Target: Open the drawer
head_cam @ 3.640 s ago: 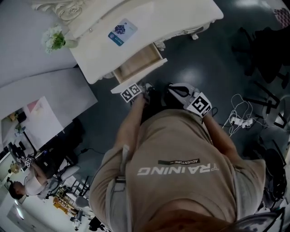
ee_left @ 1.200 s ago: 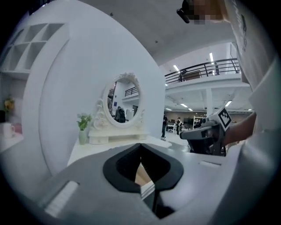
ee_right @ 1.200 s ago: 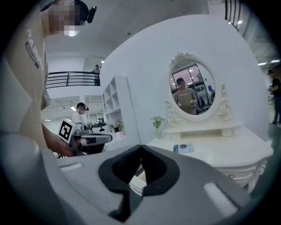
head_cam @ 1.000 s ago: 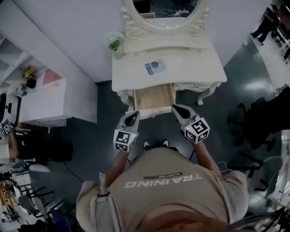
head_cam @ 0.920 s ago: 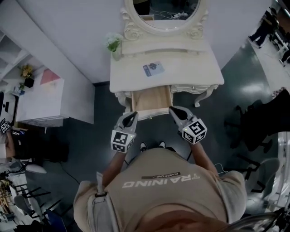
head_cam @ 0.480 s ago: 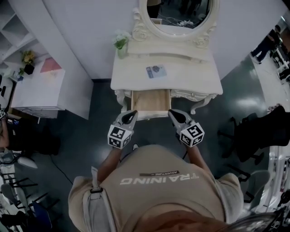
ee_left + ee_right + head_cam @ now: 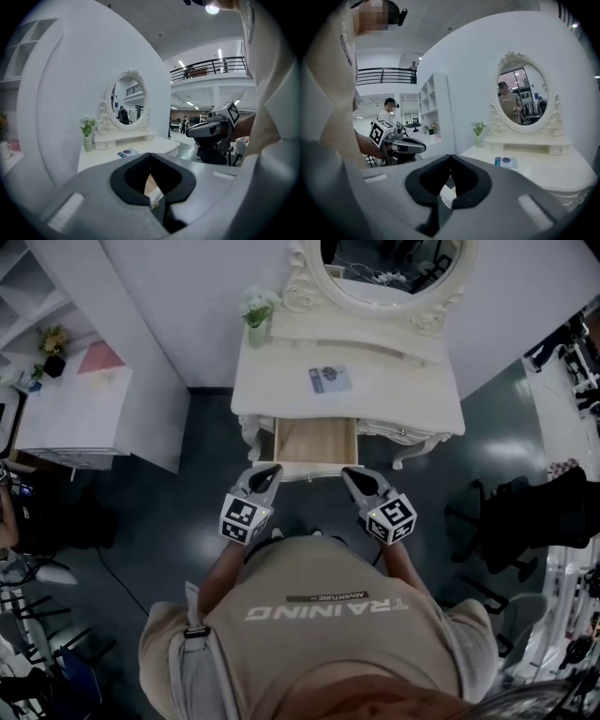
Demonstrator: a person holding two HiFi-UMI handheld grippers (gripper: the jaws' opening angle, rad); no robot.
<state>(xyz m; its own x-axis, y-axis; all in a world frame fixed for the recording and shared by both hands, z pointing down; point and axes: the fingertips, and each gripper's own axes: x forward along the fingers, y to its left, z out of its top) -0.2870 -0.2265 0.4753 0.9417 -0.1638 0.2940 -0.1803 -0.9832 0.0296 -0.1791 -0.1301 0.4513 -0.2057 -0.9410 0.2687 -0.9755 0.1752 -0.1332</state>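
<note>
The white dressing table has its middle drawer pulled out, showing a bare wooden bottom. Both grippers hover just in front of the drawer's front edge and touch nothing. My left gripper is off the drawer's left corner, my right gripper off its right corner. In the left gripper view the left gripper has its jaws together, and the drawer's wood shows through the gap below them. In the right gripper view the right gripper is likewise shut and empty.
On the tabletop lie a blue card and a vase of flowers, under an oval mirror. A white cabinet stands to the left. Dark office chairs stand on the floor at right.
Both grippers have sunk a little and drifted back in front of the drawer. The drawer stays pulled out as before. Earlier still, the left gripper was at the drawer's front.
</note>
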